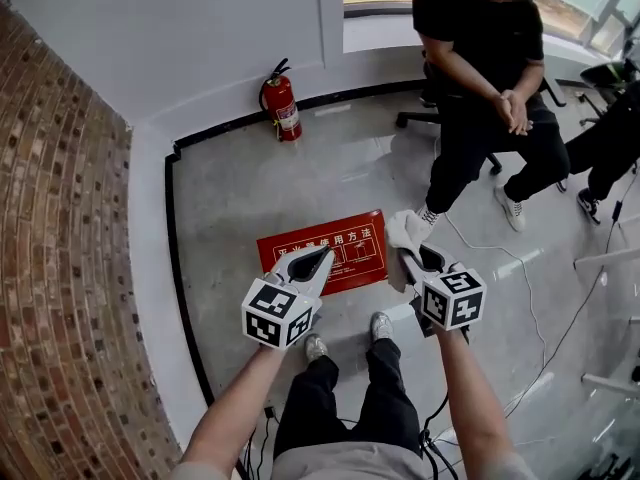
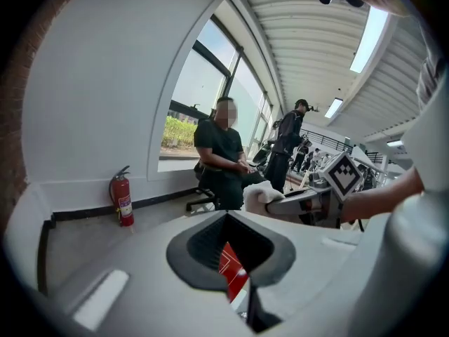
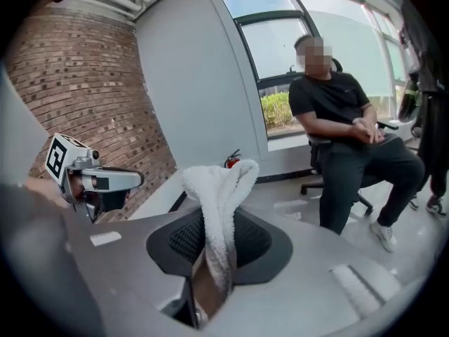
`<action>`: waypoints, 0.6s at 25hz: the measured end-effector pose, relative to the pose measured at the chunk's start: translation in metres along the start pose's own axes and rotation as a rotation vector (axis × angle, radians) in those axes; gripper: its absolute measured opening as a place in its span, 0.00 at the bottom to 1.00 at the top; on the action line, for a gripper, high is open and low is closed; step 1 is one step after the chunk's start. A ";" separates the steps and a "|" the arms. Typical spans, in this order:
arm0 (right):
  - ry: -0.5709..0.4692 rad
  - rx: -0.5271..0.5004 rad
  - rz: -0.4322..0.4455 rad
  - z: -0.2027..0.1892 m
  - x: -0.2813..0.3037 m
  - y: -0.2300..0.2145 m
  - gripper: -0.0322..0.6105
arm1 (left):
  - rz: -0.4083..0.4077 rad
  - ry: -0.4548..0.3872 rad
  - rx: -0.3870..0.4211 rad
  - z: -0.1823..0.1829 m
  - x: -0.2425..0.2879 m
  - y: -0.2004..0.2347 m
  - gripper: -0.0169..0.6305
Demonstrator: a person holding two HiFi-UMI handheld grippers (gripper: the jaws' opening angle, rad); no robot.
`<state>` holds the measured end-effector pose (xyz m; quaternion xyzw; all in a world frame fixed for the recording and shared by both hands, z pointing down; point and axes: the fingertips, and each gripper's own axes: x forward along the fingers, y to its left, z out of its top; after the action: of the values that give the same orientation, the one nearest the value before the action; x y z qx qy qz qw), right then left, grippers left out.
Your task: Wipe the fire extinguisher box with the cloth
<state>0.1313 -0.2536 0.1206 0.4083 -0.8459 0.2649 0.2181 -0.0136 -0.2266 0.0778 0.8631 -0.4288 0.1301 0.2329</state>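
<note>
I am standing in an open office or lab hall. Left of my left claw [image 1: 322,256] a curved brick wall [image 1: 60,248] is rising; ahead of it a fire extinguisher [image 1: 282,103] is standing on polished grey floor [image 1: 250,183]. Beyond my right claw [image 1: 408,258] a person [image 1: 480,48] is sitting on a wheeled office chair [image 1: 418,118] by big windows [image 3: 284,44], under a ribbed ceiling [image 2: 309,34].
</note>
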 end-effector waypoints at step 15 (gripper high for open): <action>0.304 -0.051 0.068 -0.076 0.173 -0.053 0.21 | 0.206 0.108 -0.182 -0.099 0.066 0.069 0.03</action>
<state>0.0862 -0.3335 0.2943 0.3290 -0.8230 0.3091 0.3448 -0.0320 -0.2570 0.2113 0.7817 -0.5120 0.1602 0.3181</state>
